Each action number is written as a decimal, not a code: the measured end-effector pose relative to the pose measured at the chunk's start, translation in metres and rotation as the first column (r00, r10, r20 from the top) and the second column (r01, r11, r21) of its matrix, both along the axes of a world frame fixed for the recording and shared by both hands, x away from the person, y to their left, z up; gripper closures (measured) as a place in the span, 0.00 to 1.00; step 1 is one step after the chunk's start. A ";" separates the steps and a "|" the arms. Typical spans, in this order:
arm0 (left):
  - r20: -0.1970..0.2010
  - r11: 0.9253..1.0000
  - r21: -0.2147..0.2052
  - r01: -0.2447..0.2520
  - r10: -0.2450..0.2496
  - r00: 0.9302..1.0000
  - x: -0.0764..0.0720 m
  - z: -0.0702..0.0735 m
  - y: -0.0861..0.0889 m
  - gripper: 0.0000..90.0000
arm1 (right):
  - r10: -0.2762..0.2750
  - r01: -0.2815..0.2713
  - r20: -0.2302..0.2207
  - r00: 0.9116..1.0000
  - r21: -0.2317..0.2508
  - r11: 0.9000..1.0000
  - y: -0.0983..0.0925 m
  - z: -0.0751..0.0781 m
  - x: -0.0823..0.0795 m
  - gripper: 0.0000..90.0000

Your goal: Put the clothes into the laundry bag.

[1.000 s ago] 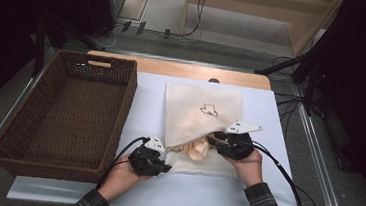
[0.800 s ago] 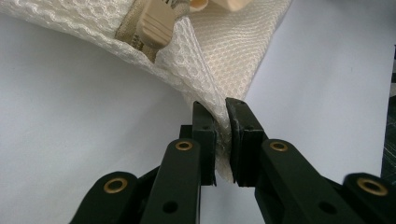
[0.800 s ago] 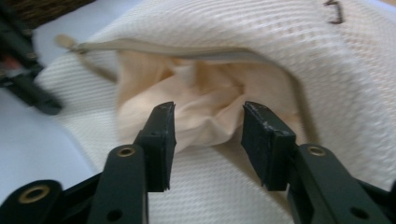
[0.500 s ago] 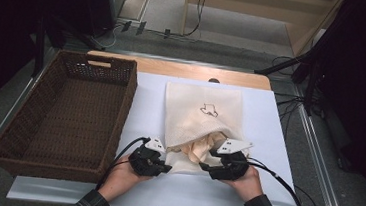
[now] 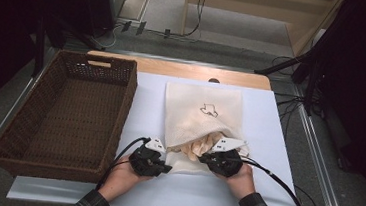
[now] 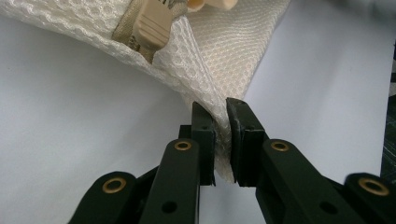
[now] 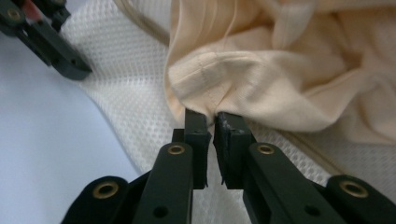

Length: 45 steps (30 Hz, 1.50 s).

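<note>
One basket (image 5: pixel 64 112) left of bag (image 5: pixel 203 110)

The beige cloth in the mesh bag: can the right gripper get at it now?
Probably yes: the right gripper already pinches a fold of the beige cloth at the open mouth of the mesh bag.

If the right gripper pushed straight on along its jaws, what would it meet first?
The right gripper is already shut on a fold of the peach-coloured cloth garment. Going on, it would likely press deeper into that bunched cloth at the mouth of the white mesh laundry bag; depth beyond is unclear.
</note>
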State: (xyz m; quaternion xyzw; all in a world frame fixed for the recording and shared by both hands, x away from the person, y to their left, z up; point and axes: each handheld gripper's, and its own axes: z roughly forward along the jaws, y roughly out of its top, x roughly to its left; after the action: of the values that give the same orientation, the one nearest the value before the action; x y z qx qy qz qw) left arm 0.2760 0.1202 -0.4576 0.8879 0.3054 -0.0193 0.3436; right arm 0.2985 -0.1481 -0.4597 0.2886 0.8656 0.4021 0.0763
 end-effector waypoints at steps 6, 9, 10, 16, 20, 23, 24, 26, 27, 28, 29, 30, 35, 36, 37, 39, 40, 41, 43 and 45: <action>-0.001 1.000 -0.001 -0.001 0.001 1.000 0.000 0.000 0.000 0.91 | -0.031 0.031 0.031 0.999 0.010 0.999 0.006 0.007 0.007 0.96; -0.001 1.000 0.000 0.000 0.000 1.000 0.000 0.000 0.000 0.91 | -0.041 0.040 0.036 0.998 0.015 0.999 0.008 0.009 0.010 0.96; -0.001 1.000 0.000 -0.001 0.001 1.000 0.000 0.000 0.000 0.91 | -0.044 0.043 0.041 0.998 0.015 0.999 0.008 0.009 0.010 0.96; 0.001 1.000 0.003 0.002 -0.002 1.000 0.000 0.000 0.000 0.91 | -0.045 0.044 0.070 0.997 0.017 0.999 0.007 0.012 0.015 0.96; 0.003 1.000 0.005 0.003 -0.003 1.000 0.000 0.000 0.000 0.91 | -0.047 0.045 0.065 0.997 0.027 0.999 0.007 0.011 0.019 0.96; 0.004 1.000 0.006 0.005 -0.005 1.000 0.000 0.000 0.000 0.91 | -0.049 0.047 0.067 0.997 0.033 0.998 0.008 0.009 0.023 0.96; 0.004 1.000 0.007 0.005 -0.005 1.000 0.000 0.000 0.000 0.91 | -0.051 0.049 0.063 0.997 0.035 0.998 0.008 0.008 0.024 0.96; 0.003 1.000 0.009 0.005 -0.005 1.000 0.000 0.000 -0.001 0.91 | -0.054 0.052 0.064 0.997 0.038 0.998 0.008 0.008 0.027 0.96; 0.004 1.000 0.007 0.005 -0.005 1.000 0.000 0.000 -0.001 0.91 | -0.059 0.057 0.060 0.996 0.040 0.998 0.008 0.007 0.028 0.96; 0.004 1.000 0.007 0.005 -0.005 1.000 0.000 0.000 -0.001 0.91 | -0.061 0.059 0.064 0.996 0.040 0.997 0.008 0.007 0.030 0.96; 0.004 1.000 0.007 0.005 -0.005 1.000 0.000 0.000 -0.001 0.91 | -0.067 0.064 0.062 0.996 0.042 0.997 0.008 0.006 0.031 0.96; 0.003 1.000 0.006 0.005 -0.005 1.000 0.000 0.000 -0.001 0.91 | -0.068 0.065 0.064 0.996 0.046 0.997 0.009 0.006 0.033 0.96; 0.002 1.000 0.006 0.007 -0.007 1.000 0.000 -0.001 -0.001 0.91 | -0.076 0.074 0.069 0.995 0.038 0.997 0.013 0.004 0.038 0.96; 0.001 1.000 0.007 0.006 -0.006 1.000 -0.001 -0.001 -0.001 0.91 | -0.082 0.080 0.071 0.994 0.033 0.996 0.014 0.004 0.039 0.96; 0.000 1.000 0.006 0.006 -0.006 1.000 -0.001 -0.001 -0.001 0.91 | -0.083 0.081 0.072 0.994 0.033 0.996 0.015 0.004 0.040 0.96; -0.002 1.000 0.004 0.006 -0.006 1.000 -0.001 -0.001 -0.002 0.91 | -0.092 0.090 0.074 0.993 0.025 0.996 0.017 0.003 0.043 0.96; -0.003 1.000 0.005 0.006 -0.006 1.000 -0.001 -0.001 -0.002 0.91 | -0.091 0.090 0.080 0.993 0.024 0.996 0.017 0.003 0.045 0.96; -0.003 1.000 0.005 0.006 -0.006 1.000 -0.001 -0.001 -0.002 0.91 | -0.093 0.092 0.085 0.992 0.017 0.996 0.018 0.002 0.047 0.96; -0.005 1.000 0.005 0.006 -0.006 1.000 -0.001 -0.001 -0.002 0.92 | -0.104 0.104 0.085 0.991 0.014 0.995 0.018 0.002 0.049 0.97; -0.008 1.000 0.004 0.007 -0.007 1.000 -0.001 -0.001 -0.002 0.92 | -0.120 0.120 0.091 0.989 0.013 0.993 0.018 0.001 0.053 0.97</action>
State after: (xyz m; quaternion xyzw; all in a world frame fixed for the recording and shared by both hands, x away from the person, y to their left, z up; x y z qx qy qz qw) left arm 0.2751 0.1183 -0.4584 0.8895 0.3037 -0.0235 0.3405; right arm 0.3516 -0.1302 -0.4591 0.3218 0.8406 0.4130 0.1386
